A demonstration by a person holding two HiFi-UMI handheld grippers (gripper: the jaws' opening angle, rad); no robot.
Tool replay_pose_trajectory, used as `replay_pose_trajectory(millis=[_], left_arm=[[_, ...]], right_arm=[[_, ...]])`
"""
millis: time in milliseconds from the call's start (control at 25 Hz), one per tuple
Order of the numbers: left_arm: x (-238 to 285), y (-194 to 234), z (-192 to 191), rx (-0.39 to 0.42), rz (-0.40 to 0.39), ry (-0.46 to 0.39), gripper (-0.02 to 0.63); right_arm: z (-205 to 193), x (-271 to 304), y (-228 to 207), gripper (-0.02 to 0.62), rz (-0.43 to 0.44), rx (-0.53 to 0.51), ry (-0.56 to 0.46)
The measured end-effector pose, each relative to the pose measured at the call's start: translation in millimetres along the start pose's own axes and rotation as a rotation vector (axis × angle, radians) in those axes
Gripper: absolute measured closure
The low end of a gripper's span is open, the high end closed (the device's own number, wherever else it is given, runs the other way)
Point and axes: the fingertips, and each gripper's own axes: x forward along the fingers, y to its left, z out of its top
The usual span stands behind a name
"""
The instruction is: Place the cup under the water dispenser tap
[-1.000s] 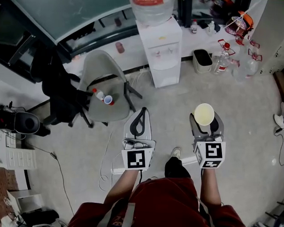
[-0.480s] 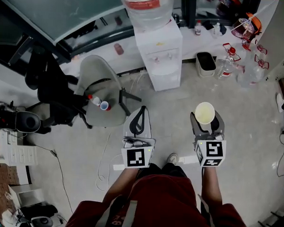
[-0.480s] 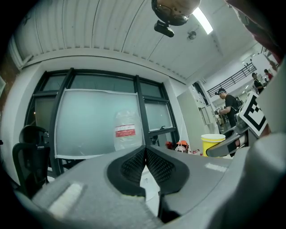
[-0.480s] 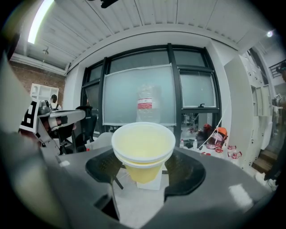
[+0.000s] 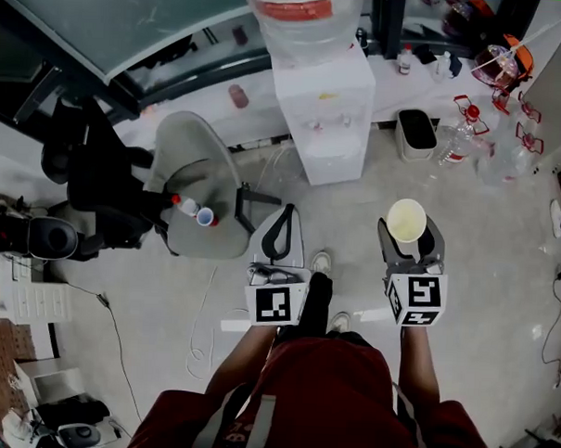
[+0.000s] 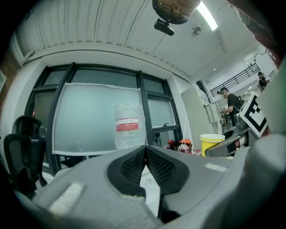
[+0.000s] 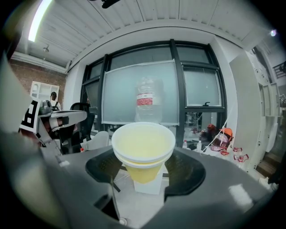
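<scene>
A pale yellow paper cup (image 5: 406, 221) (image 7: 143, 152) stands upright between the jaws of my right gripper (image 5: 408, 241) (image 7: 144, 169), which is shut on it. The white water dispenser (image 5: 327, 109) with a clear bottle on top stands ahead by the window wall, its taps (image 5: 320, 126) facing me; in the right gripper view the water dispenser (image 7: 147, 105) shows behind the cup. My left gripper (image 5: 278, 239) (image 6: 145, 166) is shut with nothing in it, level beside the right one. In the left gripper view the cup (image 6: 212, 144) appears at the right.
A grey chair (image 5: 196, 201) holding a small red, white and blue bottle (image 5: 196, 212) stands left of the dispenser. A black office chair (image 5: 96, 187) is further left. A bin (image 5: 417, 133) and several water jugs (image 5: 493, 144) sit to the dispenser's right. A cable (image 5: 202, 326) trails on the floor.
Both grippers and the person have advanced toward the dispenser, which now sits nearer and lower in the head view. The cup stays gripped in the right gripper.
</scene>
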Motion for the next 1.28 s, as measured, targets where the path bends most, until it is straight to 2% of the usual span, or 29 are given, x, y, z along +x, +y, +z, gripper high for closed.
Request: replay_pose_trajectory(millis=[280,440,640,880,1280], left_arm=[[61.7,36.2,-36.8,-0.031,-0.016,0.022,0.6],[94.7,46.7,-69.2,-0.033,-0.034,0.054,0.6],[120.2,56.6,-109.5,-0.035,-0.03,0.089,0.6],[142.1,66.6,-171.8,-0.073,-0.044,0.177,0.6],[168.3,76.7,-262.7,-0.051,-0.064,0.232,0.6]], right_arm=[[-0.6,74.2,3.0,0.305,-0.006,-0.012,0.025],[-16.4,115.5,-2.3,0.305,-0.006,-0.003,0.064],[-46.2,163.7,-6.6,0.305,0.0,0.0,0.12],[-91.4,217.0,-2.8,0.305,0.014,0.007,0.183],[-183.2,286.7,-1.7,0.305,0.007,0.07,0.275]])
